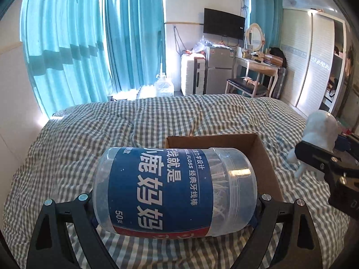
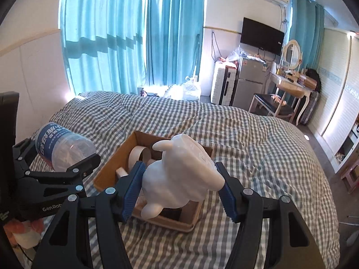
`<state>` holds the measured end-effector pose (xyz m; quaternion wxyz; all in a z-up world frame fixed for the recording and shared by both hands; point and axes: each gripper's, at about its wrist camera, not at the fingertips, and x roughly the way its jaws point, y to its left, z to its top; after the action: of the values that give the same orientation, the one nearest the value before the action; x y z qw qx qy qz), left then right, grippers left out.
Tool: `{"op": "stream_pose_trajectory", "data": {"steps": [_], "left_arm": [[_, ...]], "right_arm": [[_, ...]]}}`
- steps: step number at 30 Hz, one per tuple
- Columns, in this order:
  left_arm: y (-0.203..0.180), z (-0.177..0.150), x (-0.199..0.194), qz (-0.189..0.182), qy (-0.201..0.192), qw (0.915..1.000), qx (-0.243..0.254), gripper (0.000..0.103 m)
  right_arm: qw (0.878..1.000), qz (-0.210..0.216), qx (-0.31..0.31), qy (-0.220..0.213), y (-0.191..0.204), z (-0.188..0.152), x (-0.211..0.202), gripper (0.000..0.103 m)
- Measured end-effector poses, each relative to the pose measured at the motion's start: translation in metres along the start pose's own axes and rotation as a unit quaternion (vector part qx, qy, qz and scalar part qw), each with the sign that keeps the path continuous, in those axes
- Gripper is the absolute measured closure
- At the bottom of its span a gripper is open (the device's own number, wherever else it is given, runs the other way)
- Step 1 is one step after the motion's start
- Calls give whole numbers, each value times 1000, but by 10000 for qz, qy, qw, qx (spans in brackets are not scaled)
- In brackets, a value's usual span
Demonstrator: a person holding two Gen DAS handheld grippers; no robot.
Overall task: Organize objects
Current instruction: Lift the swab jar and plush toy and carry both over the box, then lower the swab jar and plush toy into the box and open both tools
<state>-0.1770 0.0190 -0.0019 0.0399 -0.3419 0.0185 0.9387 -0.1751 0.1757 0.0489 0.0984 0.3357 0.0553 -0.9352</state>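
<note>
My left gripper [image 1: 175, 199] is shut on a clear plastic jar of floss picks with a blue label [image 1: 166, 188], held sideways just left of an open cardboard box [image 1: 264, 157] on the bed. The jar also shows in the right wrist view [image 2: 60, 148]. My right gripper [image 2: 179, 183] is shut on a white animal figurine [image 2: 181, 174], held above the box [image 2: 107, 168]. The figurine shows at the right edge of the left wrist view [image 1: 318, 132]. Inside the box lie a tape roll [image 2: 139, 154] and other small items, partly hidden.
The bed has a grey-and-white checked quilt [image 2: 246, 139]. Teal curtains [image 2: 125, 35] hang behind it. A fridge [image 2: 249, 83], white suitcase [image 2: 221, 85], vanity table with stool [image 2: 285, 96] and wardrobe [image 1: 314, 62] stand along the far and right walls.
</note>
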Motion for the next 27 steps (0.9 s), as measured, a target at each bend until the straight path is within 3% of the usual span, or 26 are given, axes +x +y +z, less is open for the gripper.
{"op": "stream_pose_trajectory", "data": {"steps": [9, 14, 20, 27], "left_arm": [[-26, -8, 81, -411, 366, 9971, 535, 10], [-27, -18, 114, -587, 619, 9952, 477, 10], [-27, -25, 131, -695, 797, 9935, 419, 10], [-29, -28, 132, -705, 867, 9928, 432, 8]], "right_arm": [[9984, 46, 252, 505, -20, 14, 100, 41], [9963, 58, 325, 789, -30, 2, 143, 40], [9949, 131, 328, 946, -34, -14, 163, 40], [9952, 232, 318, 900, -30, -14, 155, 40]]}}
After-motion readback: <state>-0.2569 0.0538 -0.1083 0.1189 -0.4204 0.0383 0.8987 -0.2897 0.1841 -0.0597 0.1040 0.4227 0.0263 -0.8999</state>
